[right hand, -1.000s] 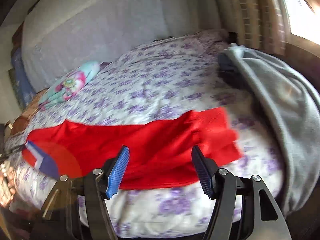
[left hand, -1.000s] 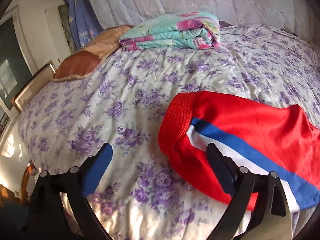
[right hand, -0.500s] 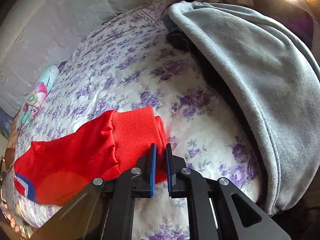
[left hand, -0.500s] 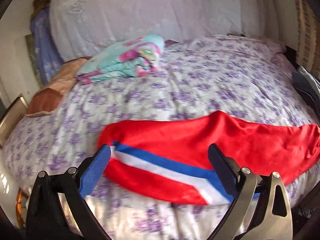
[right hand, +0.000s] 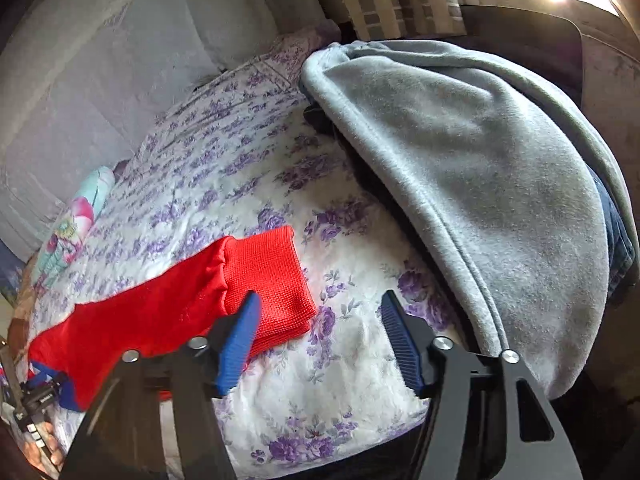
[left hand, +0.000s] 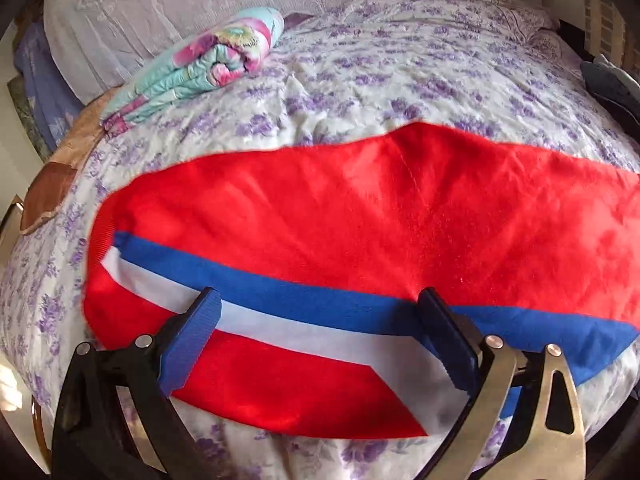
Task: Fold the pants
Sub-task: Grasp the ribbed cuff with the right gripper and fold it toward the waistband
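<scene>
Red pants (left hand: 360, 216) with a blue and white side stripe lie flat across the flowered bed. In the left wrist view my left gripper (left hand: 320, 312) is open, its jaws spread over the stripe near the waistband end, holding nothing. In the right wrist view the pants' ribbed red cuff (right hand: 268, 276) lies on the bed. My right gripper (right hand: 316, 312) is open, its left finger over the cuff's near edge, its right finger over bare bedspread. The cuff is not held.
A grey fleece blanket (right hand: 480, 184) is heaped at the bed's right side over dark clothing. A folded floral quilt (left hand: 200, 68) and a brown pillow (left hand: 52, 184) lie at the far left. The flowered bedspread (left hand: 400, 72) lies beyond the pants.
My right gripper was shut on the cuff half a second ago and has opened, leaving the cuff on the bed. My left gripper has moved closer over the striped part of the pants.
</scene>
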{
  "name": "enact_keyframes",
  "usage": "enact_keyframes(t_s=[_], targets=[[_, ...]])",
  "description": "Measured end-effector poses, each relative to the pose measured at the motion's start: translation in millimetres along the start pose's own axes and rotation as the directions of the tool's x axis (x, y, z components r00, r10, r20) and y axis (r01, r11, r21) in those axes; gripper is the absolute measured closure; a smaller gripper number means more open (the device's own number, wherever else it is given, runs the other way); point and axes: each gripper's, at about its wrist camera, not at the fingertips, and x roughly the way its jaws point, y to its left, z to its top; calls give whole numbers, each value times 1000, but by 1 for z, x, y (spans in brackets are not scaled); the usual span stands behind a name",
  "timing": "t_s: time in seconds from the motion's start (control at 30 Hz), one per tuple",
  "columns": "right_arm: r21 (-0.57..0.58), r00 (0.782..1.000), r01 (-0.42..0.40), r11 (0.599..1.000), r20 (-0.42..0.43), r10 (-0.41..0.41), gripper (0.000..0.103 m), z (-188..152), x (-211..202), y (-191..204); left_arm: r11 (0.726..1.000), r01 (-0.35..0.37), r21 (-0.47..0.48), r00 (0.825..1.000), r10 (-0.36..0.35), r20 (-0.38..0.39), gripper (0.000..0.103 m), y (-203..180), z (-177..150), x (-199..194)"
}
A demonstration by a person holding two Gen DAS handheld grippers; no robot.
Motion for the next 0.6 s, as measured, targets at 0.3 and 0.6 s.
enact_keyframes(t_s=[0.3,0.6], targets=[[140,970,-214,967,-86,227,42,-13,32,2,983,107,148,980,-129,152,5,-62,20,-46],[-97,991,-117,988,50,122,81,-4,-1,61,981,186,45,982,-187,3,4,-57,13,12]])
